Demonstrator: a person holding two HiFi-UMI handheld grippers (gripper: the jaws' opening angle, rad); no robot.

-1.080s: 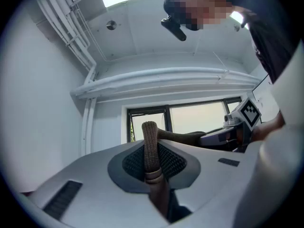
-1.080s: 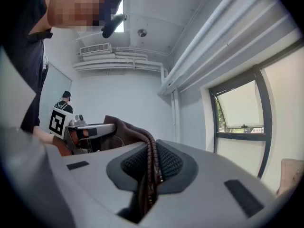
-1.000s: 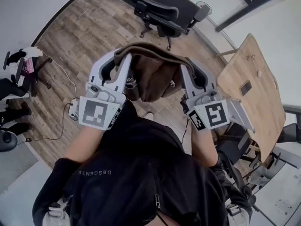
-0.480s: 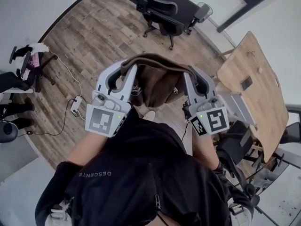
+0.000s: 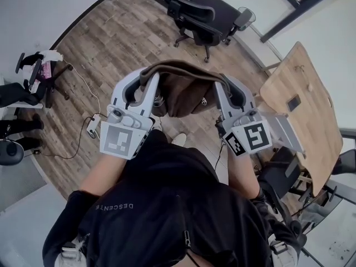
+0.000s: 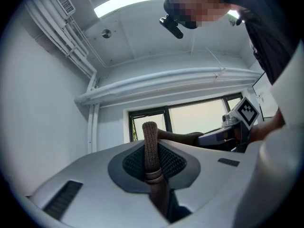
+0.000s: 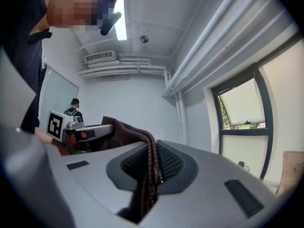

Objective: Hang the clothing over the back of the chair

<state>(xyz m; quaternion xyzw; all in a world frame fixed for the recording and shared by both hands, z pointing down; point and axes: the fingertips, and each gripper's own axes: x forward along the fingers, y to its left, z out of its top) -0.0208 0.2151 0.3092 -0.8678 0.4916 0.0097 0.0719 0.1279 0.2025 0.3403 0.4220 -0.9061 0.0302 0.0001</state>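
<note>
The left gripper's jaws are pinched on a ribbed brown edge of the clothing, which stands up between the dark textured pads and runs off toward the other gripper. The right gripper's jaws are likewise clamped on a ribbed edge of the same brown garment, the fabric rising from between the pads and bunching to the left. In the head view the two grippers are held side by side and level, their marker cubes facing up toward the camera, each carried on a forearm stretched forward from the person's black top. The left forearm angles slightly outward and the right one runs nearly parallel to it. The garment spans the gap between the two sets of jaws as a taut upper edge, with the rest hanging down in folds between them, clear of the wooden floor. The black office chair stands well apart from the garment, farther out ahead of the grippers, untouched. A wooden tabletop lies off to the right, beside the right gripper.
</note>
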